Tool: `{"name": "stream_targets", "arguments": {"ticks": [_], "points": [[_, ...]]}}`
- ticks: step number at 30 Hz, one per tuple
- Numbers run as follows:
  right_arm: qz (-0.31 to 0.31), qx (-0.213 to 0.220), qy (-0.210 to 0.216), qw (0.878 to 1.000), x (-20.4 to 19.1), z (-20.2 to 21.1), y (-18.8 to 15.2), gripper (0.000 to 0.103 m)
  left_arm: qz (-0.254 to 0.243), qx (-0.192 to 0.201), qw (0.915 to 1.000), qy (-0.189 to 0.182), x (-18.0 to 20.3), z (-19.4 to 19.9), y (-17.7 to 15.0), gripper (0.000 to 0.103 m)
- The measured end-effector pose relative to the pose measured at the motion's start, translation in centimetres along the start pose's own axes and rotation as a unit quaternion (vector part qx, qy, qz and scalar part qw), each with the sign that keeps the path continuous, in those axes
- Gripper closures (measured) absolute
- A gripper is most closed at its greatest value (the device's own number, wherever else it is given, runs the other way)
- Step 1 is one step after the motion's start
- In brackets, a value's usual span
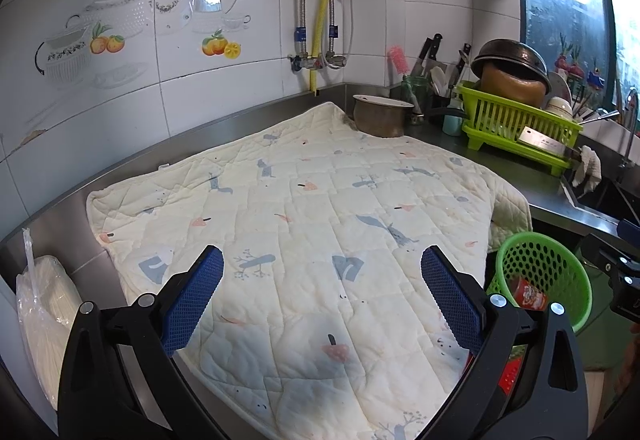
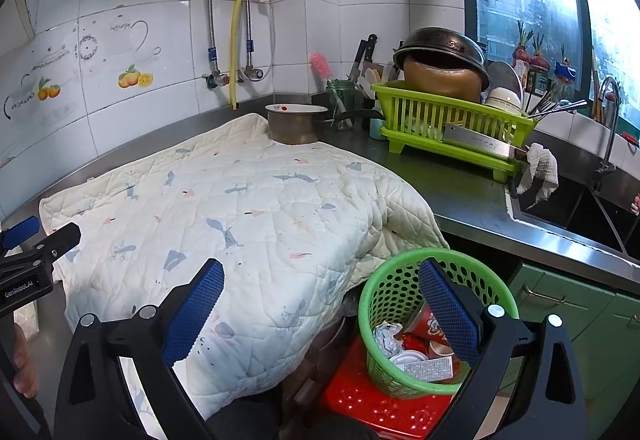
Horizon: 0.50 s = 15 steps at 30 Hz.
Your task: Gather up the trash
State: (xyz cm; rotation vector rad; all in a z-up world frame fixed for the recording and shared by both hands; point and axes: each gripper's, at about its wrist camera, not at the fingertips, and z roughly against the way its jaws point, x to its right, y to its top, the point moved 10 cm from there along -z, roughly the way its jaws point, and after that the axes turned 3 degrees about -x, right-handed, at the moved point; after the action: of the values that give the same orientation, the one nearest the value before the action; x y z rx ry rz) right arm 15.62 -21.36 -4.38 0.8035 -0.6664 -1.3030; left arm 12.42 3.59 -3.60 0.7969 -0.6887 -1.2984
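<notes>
A: What covers the table [image 1: 256, 119]?

B: A quilted cream cloth [image 1: 304, 207], stitched in diamonds and printed with small grey-blue and pink figures. It lies over brushed steel, and its near right corner droops off the edge.

A: And the grippers?

B: The left gripper [image 1: 322, 260] hovers above the cloth, its two blue cross-hatched rubber pads [image 1: 198, 292] spread wide with nothing between them. The right gripper [image 2: 320, 274] is likewise spread and empty, one pad over the cloth's hanging edge, the other over the basket.

A: Where is the trash?

B: In a round green plastic basket [image 2: 394, 280] with perforated walls, beside the table's front edge, below the drooping corner. The right view looks down into it: a crumpled foil ball [image 2: 386, 336], a red printed wrapper [image 2: 430, 324], and a white label with fine print [image 2: 426, 368]. The basket stands on a red plastic stool [image 2: 360, 400] with moulded flower shapes.

A: Does the left view show that?

B: Only the basket's rim and a bit of red packaging. It alone shows a clear plastic bag of white material [image 1: 44, 320] at the table's left end.

A: At the back?

B: A dull metal pot [image 1: 380, 115] touching the cloth's far corner, and a lime slatted dish rack [image 2: 452, 119] holding an upturned dark pan and a cleaver.
</notes>
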Motion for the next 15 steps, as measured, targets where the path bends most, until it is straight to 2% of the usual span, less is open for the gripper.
{"name": "stream_targets", "arguments": {"ticks": [15], "points": [[0.005, 0.001, 0.003, 1.0, -0.25, 0.09, 0.06, 0.008, 0.0, 0.004, 1.0, 0.003, -0.14, 0.04, 0.22, 0.005]]}}
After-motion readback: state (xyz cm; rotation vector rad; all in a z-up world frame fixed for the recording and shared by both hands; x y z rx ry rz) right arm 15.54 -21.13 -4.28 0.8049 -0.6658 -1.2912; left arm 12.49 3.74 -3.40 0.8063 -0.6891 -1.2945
